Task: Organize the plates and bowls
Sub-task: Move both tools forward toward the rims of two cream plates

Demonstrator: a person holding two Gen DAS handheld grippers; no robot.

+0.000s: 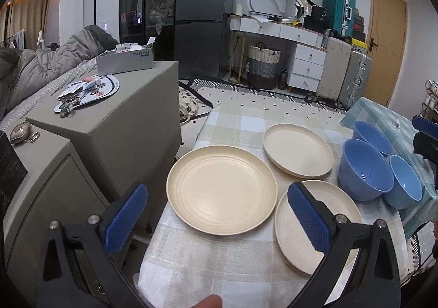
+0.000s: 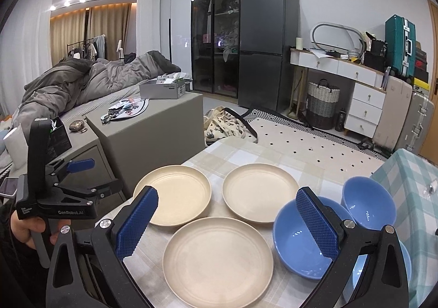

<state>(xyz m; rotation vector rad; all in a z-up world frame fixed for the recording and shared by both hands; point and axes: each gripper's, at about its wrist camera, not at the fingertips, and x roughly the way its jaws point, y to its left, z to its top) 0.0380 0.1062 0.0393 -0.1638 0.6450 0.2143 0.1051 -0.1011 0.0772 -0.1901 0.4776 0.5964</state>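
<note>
- Far left, a grey cabinet (image 2: pixel 153 127) stands beside the table, with a flat grey box (image 2: pixel 163 88) and some small clutter on top.
- A hand (image 2: pixel 26 228) grips the left gripper (image 2: pixel 82 168) off the table's left edge; in its own camera view its blue fingers (image 1: pixel 124 214) stand wide apart over the nearest plates, holding nothing.
- The table, under a checked cloth (image 2: pixel 246 151), carries three cream plates lying flat in a triangle: the left plate (image 2: pixel 172 195), the far plate (image 2: pixel 260 193) and the near plate (image 2: pixel 219 258), close together but not stacked.
- The right gripper (image 2: pixel 228 224) hangs above the near plate, jaws spread wide and empty.
- Right of the plates, three blue bowls sit upright in a cluster: the big bowl (image 2: pixel 298 247), the far bowl (image 2: pixel 368 204), and a third bowl (image 1: pixel 405 180) touching its neighbour.
</note>
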